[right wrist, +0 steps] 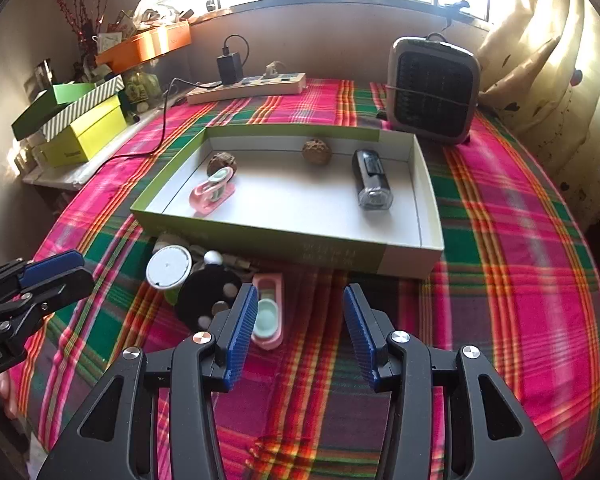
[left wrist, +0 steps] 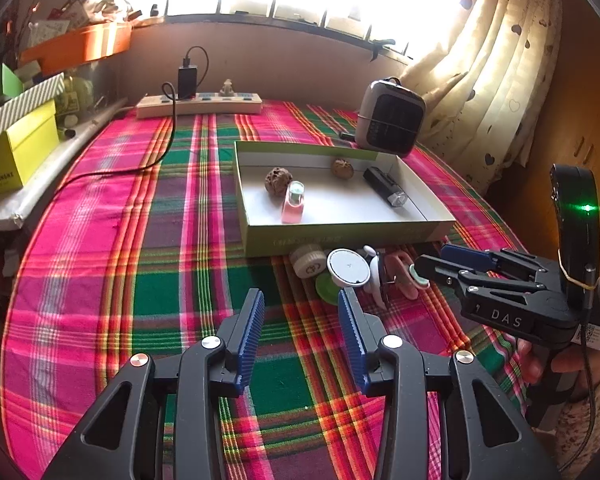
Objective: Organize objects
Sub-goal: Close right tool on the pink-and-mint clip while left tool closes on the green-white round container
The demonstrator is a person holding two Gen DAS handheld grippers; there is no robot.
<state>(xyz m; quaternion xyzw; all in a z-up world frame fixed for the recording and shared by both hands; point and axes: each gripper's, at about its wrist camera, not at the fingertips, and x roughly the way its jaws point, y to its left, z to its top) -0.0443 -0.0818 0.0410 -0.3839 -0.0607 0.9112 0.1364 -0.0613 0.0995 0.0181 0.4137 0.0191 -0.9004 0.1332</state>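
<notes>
We're mid-sort, both the left gripper (left wrist: 301,312) and right gripper (right wrist: 300,316) with jaws wide and empty (nothing grabbed), so next we'd probably pinch the pink clip (right wrist: 269,312) into the box (right wrist: 300,246).

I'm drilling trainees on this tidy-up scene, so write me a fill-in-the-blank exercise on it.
1. The shallow green-sided cardboard box holds ____ brown wrinkled walnuts.
2. The black cylindrical torch lies ____ the box.
3. The pink plastic clip with a mint pad beside the right tongs lies on the ____ tablecloth.
4. Both the right tongs and the left tongs are ____ and hold nothing.

Missing words: two; inside; plaid; open
</notes>
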